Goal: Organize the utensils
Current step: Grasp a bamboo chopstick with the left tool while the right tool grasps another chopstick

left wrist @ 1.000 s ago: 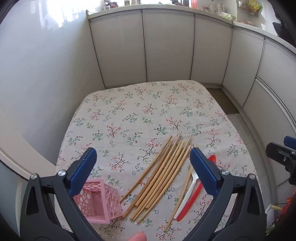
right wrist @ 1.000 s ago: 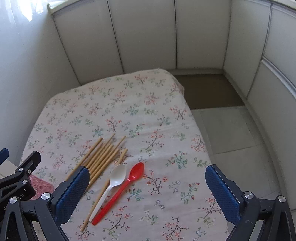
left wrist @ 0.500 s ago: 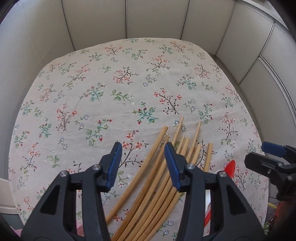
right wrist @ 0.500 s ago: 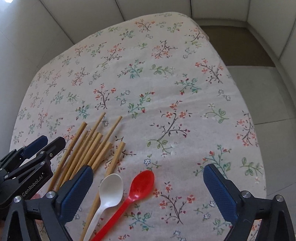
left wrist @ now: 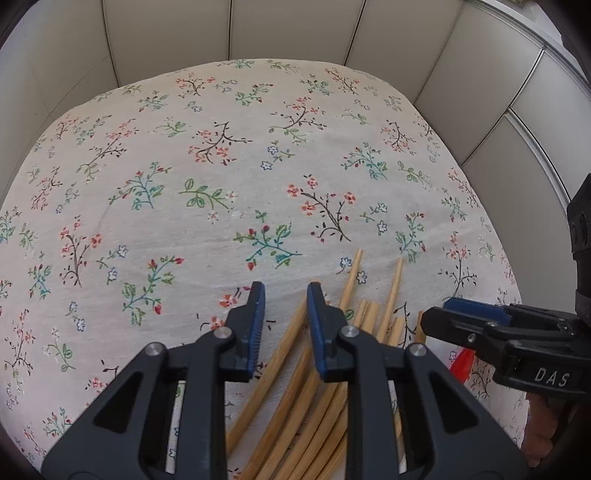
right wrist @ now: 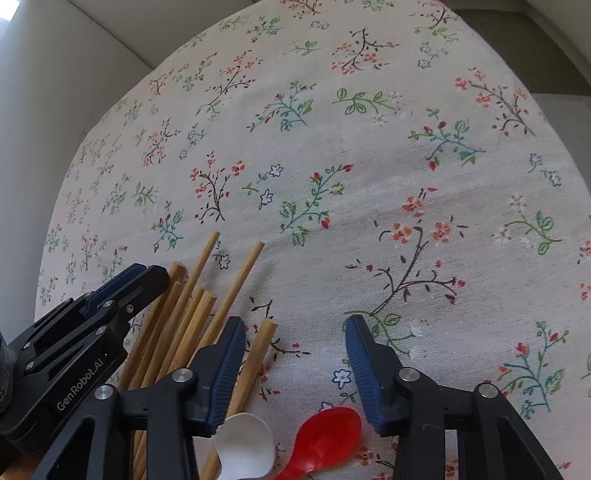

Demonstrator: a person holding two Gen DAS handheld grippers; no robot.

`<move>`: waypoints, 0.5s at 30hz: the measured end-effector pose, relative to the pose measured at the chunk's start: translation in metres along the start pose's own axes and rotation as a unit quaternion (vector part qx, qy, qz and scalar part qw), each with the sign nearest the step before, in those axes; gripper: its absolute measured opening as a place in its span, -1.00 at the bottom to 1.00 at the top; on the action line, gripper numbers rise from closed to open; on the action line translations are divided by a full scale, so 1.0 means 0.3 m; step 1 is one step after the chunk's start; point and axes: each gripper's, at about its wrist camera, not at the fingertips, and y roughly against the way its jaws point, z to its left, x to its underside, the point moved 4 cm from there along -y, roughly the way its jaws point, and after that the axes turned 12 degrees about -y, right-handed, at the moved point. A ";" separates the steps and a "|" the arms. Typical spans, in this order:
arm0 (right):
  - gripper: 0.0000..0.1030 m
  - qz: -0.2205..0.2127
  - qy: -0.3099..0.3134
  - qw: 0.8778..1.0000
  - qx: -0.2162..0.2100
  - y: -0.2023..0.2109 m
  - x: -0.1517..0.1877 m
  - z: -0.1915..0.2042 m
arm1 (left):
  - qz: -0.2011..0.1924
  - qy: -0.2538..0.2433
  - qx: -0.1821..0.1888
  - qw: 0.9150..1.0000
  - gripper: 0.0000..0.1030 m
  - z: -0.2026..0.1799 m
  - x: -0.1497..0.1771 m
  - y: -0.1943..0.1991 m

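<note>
Several wooden chopsticks (left wrist: 291, 398) lie in a fan on the flowered tablecloth (left wrist: 221, 166). My left gripper (left wrist: 285, 295) hangs low over the leftmost chopstick, jaws narrowed to a small gap, nothing held. In the right wrist view the chopsticks (right wrist: 192, 314) lie at the lower left, with a white spoon (right wrist: 245, 450) and a red spoon (right wrist: 325, 435) below my right gripper (right wrist: 295, 332). That gripper is open and empty, straddling the spoon bowls. The left gripper's body (right wrist: 74, 332) shows beside it.
Grey-white cabinet panels (left wrist: 288, 29) curve around the far side of the table. The right gripper's finger (left wrist: 480, 321) reaches in at the right of the left wrist view. A red spoon tip (left wrist: 461, 363) peeks out under it.
Both grippers have come down and forward toward the utensils. The left jaws have narrowed from wide open to a small gap over the chopsticks. The right jaws have narrowed somewhat. The pink basket has left view.
</note>
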 end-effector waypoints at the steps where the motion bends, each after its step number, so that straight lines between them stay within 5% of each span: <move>1: -0.20 0.002 -0.002 1.000 -0.004 -0.007 -0.001 0.002 | 0.004 -0.001 0.002 1.000 -0.52 -0.002 0.000 -0.005; 5: -0.35 0.008 -0.007 1.000 -0.019 -0.030 -0.001 0.013 | 0.020 -0.011 -0.007 1.000 -0.53 -0.025 0.006 -0.025; 9: -0.74 0.023 -0.011 0.999 -0.035 -0.052 0.007 0.017 | 0.028 -0.010 -0.011 0.999 -0.62 -0.038 0.000 -0.034; 15: -0.77 0.015 -0.021 0.998 -0.051 -0.031 0.008 0.007 | 0.020 0.010 -0.017 1.000 -0.75 -0.035 0.001 -0.021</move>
